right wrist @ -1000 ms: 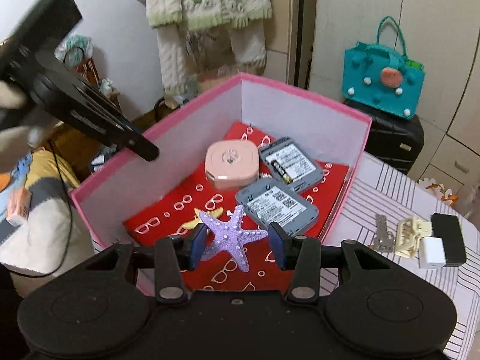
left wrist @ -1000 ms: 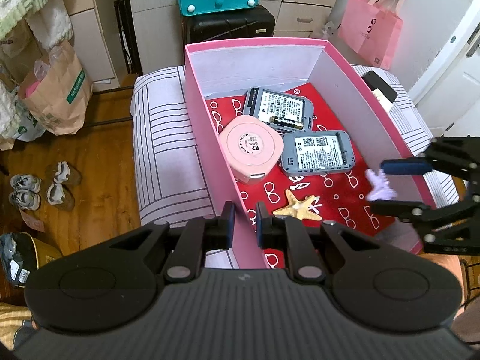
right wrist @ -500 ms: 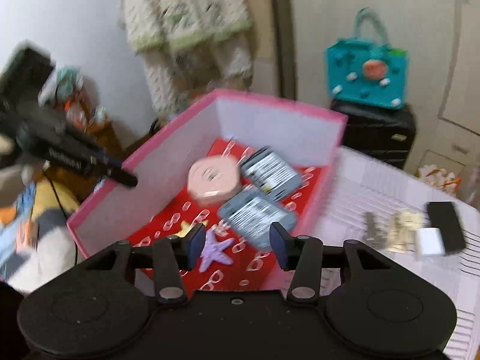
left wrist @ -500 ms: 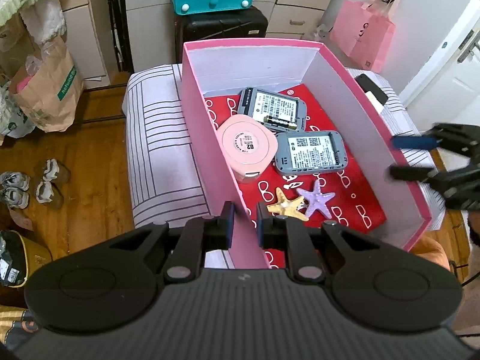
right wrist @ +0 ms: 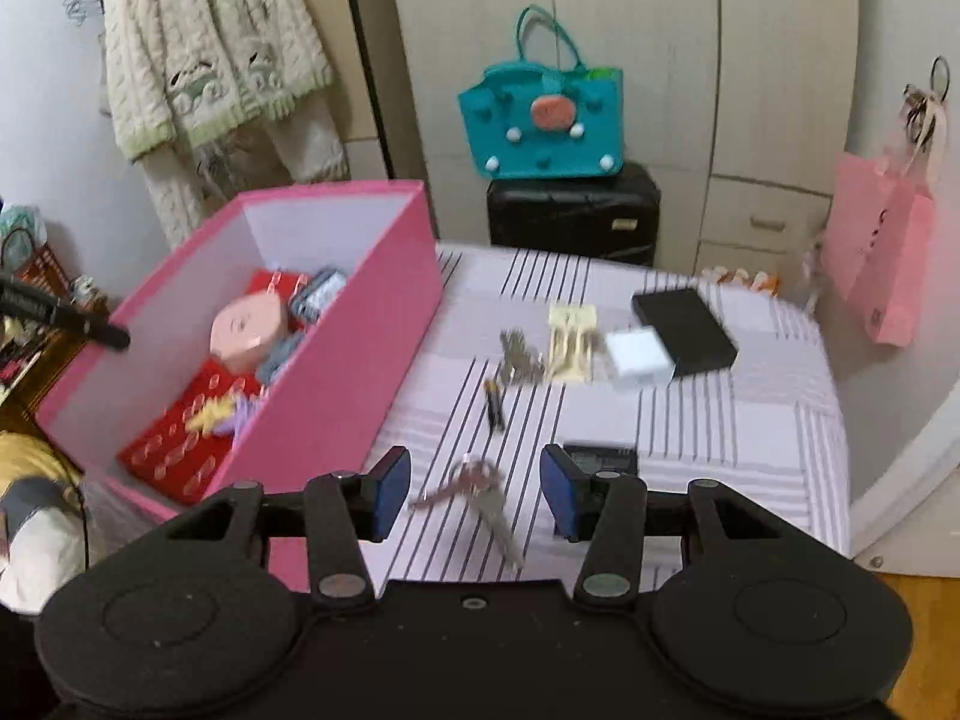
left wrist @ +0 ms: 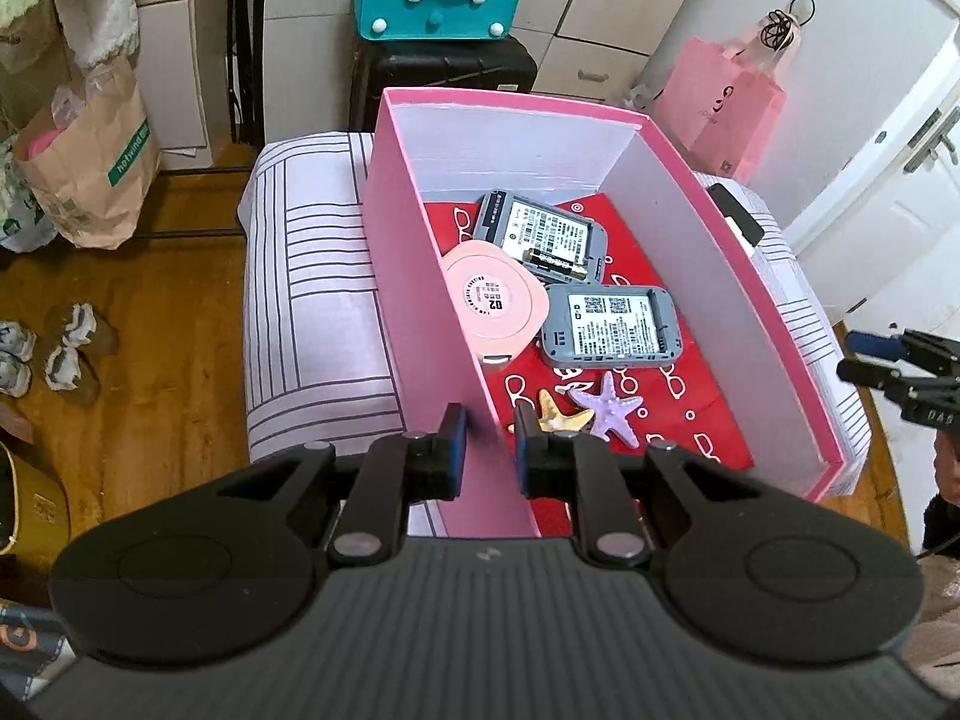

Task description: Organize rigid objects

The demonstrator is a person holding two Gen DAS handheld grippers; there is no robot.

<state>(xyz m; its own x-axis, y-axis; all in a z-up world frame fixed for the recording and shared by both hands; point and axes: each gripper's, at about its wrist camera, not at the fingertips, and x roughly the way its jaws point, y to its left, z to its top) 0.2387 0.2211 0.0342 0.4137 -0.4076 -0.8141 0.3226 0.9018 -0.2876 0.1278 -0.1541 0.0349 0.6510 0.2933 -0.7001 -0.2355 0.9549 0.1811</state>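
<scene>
The pink box (left wrist: pixel 750 276) stands on a striped cloth. In it lie a purple starfish (left wrist: pixel 606 405), a yellow starfish (left wrist: pixel 555 414), a pink round case (left wrist: pixel 492 306), two grey devices (left wrist: pixel 609 327) and a battery (left wrist: pixel 555 261). My left gripper (left wrist: pixel 489 444) is shut on the box's near left wall. My right gripper (right wrist: pixel 474 492) hangs open and empty over the cloth to the right of the box, above a bunch of keys (right wrist: pixel 480 495). From the left wrist view it (left wrist: pixel 876 360) shows past the box's right wall.
On the striped cloth (right wrist: pixel 720 420) lie a battery (right wrist: pixel 495 402), more keys (right wrist: pixel 519 357), a cream clip (right wrist: pixel 570 336), a white block (right wrist: pixel 639 357), a black box (right wrist: pixel 684 324) and a small dark item (right wrist: pixel 600 456). A black suitcase (right wrist: pixel 573 219) with a teal bag stands behind.
The right gripper let go of the purple starfish, which now lies in the box beside the yellow one. It then swung right, out over the cloth. The left gripper kept its hold.
</scene>
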